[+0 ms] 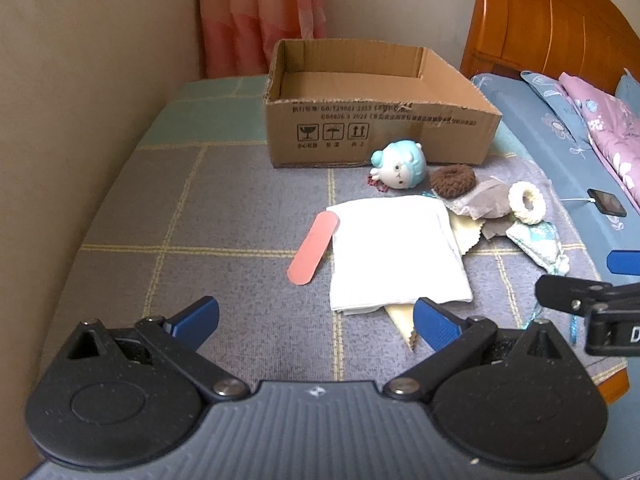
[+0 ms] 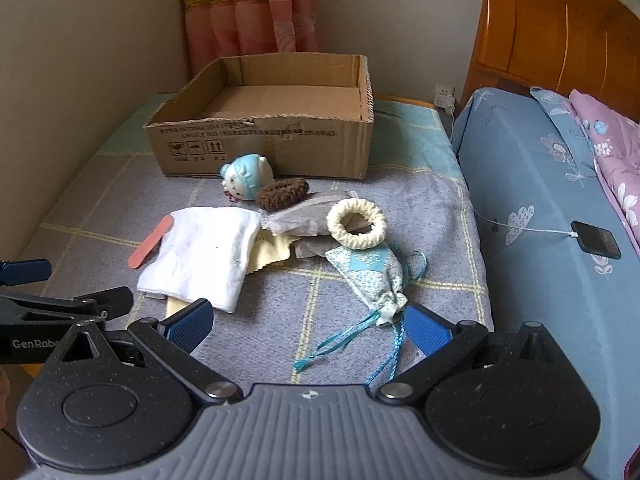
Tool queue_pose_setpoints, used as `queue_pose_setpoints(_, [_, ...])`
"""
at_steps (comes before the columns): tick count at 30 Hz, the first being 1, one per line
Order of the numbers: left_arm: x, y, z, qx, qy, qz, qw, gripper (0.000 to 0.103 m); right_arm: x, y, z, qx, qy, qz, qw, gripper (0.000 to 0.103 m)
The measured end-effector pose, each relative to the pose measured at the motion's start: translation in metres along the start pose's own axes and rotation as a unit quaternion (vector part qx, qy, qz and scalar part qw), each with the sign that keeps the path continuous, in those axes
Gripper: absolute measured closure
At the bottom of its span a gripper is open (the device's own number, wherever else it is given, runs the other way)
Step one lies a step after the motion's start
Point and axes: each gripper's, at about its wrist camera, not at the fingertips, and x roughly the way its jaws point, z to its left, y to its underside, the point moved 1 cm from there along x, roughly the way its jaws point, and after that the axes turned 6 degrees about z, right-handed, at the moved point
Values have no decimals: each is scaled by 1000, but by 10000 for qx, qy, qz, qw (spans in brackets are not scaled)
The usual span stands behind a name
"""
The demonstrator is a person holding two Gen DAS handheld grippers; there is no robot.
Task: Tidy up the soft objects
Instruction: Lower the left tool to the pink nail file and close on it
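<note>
Before the cardboard box (image 1: 376, 128) lies a folded white cloth (image 1: 396, 252).

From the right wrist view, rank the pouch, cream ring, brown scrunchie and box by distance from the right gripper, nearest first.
Right gripper is open.
1. Pouch: just ahead, neck near the right finger.
2. Cream ring: behind the pouch.
3. Brown scrunchie: farther back, left of centre.
4. Box: at the back.

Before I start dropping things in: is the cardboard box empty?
Empty as far as visible: the cardboard box is open-topped with bare floor showing; the toy, scrunchies and cloths all lie outside it.
</note>
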Motion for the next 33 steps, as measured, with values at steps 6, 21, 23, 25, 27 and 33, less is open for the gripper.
queue_pose_setpoints(6, [14,-10,7,52,-30,-90,9999,1,10,-6,-12,124,-6,48,9999,0])
queue_pose_setpoints(21, [66,-29,31,312,-179,-31,9993,1,33,-17,-6,-345,-389,75,9986,0])
queue_pose_setpoints(23, [71,-29,33,362,-221,44,9991,1,35,-18,-3,-417,-436,83,9981,0])
queue_pose_setpoints(25, [74,-28,36,378,-188,21,9991,0,36,-20,0,-465,-474,87,9978,0])
queue_pose_setpoints(27, [76,-29,38,360,-126,30,9993,0,38,-21,2,-506,-513,81,9974,0])
queue_pose_setpoints(33, [88,-36,50,243,55,-69,9997,0,39,-20,1,-511,-517,54,9973,0])
